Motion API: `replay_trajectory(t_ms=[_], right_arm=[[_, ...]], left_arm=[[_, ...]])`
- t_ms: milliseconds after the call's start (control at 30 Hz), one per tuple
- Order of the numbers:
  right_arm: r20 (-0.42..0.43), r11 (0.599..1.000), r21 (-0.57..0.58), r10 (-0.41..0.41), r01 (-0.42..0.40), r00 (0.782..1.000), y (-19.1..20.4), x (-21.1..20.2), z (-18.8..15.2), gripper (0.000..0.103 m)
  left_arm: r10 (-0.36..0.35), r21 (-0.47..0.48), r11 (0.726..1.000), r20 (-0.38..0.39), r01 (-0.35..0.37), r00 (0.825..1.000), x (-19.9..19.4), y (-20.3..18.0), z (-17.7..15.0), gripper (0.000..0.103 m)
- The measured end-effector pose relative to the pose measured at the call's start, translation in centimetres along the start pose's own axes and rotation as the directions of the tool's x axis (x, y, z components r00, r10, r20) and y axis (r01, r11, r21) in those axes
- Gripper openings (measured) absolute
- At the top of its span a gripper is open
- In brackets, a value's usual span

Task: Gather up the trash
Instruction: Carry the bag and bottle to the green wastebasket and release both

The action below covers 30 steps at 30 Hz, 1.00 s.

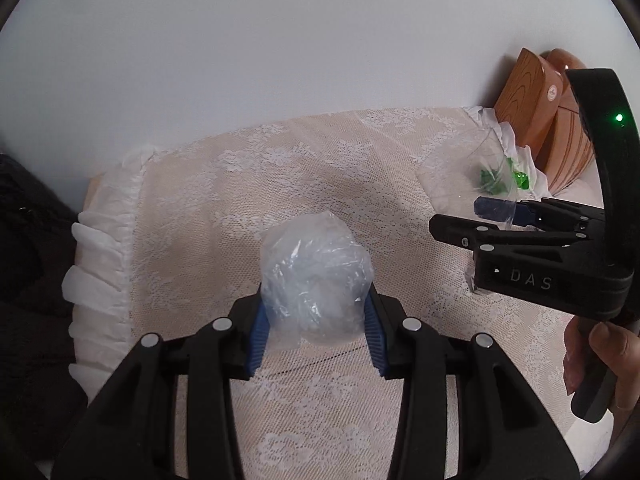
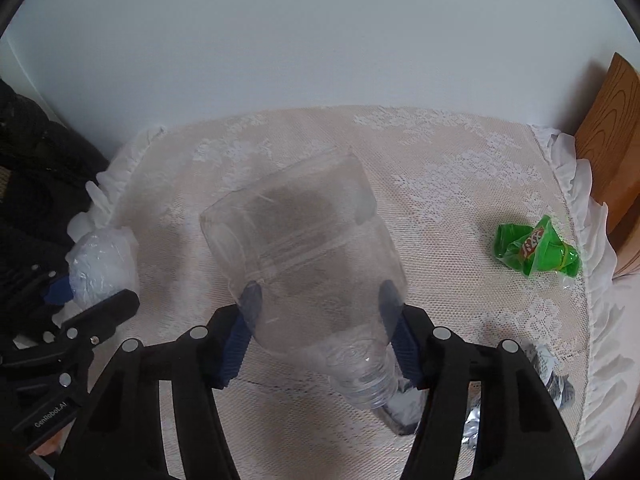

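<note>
A crumpled clear bag (image 1: 316, 276) is pinched by the left hand-held gripper (image 1: 316, 320) above the lace-covered bench (image 1: 240, 184), near its frilled left edge; a cut clear bottle (image 2: 312, 280) is clamped by the right hand-held gripper (image 2: 320, 332), marked "DAS". Open lace separates these from a green wrapper (image 2: 536, 248) by the right edge

- Crumpled plastic bag (image 1: 316, 276): thin, translucent, glossy film.
- Cut bottle (image 2: 304, 264): clear, smooth plastic, ribbed at the neck.
- Green wrapper (image 2: 536, 250): shiny, creased foil-like plastic.
- Surface cover (image 1: 360, 168): matt cream lace cloth with a white frill.
- Board (image 1: 528, 96): smooth wood-grain finish.
- Left hand-held gripper (image 1: 316, 320): matt black plastic, ridged blue pads.
</note>
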State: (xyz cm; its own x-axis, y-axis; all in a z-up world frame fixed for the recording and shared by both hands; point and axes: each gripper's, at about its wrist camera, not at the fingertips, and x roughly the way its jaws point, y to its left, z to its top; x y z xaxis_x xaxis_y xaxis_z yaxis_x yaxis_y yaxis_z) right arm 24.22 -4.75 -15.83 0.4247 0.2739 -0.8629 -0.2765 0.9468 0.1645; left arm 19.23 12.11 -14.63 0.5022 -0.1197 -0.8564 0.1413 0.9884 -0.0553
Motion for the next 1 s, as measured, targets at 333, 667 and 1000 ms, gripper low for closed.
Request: replay_trajectory(t_ms=[333,667,1000], right_arm=[[0.139,0.997,0.049,0.057,-0.064,0.989,0.1,-11.0,-6.4,0.062],[0.224,0.970,0.220,-0.157,0.107,0.962,-5.4,-24.4,-21.1,0.062],[0.214,0.889,0.424,-0.286,0.175,0.934,-10.3,-30.0,-30.7,0.062]], left_arm=[[-0.032,0.063,0.998,0.050,0.029,0.998,-8.2,-6.3,-5.3,0.040],[-0.198,0.256,0.947,-0.017,0.195,0.980,-12.3,-19.2,-12.2,0.040],[-0.283,0.436,0.856,-0.054,0.277,0.958,-14.9,-28.6,-15.8,0.040]])
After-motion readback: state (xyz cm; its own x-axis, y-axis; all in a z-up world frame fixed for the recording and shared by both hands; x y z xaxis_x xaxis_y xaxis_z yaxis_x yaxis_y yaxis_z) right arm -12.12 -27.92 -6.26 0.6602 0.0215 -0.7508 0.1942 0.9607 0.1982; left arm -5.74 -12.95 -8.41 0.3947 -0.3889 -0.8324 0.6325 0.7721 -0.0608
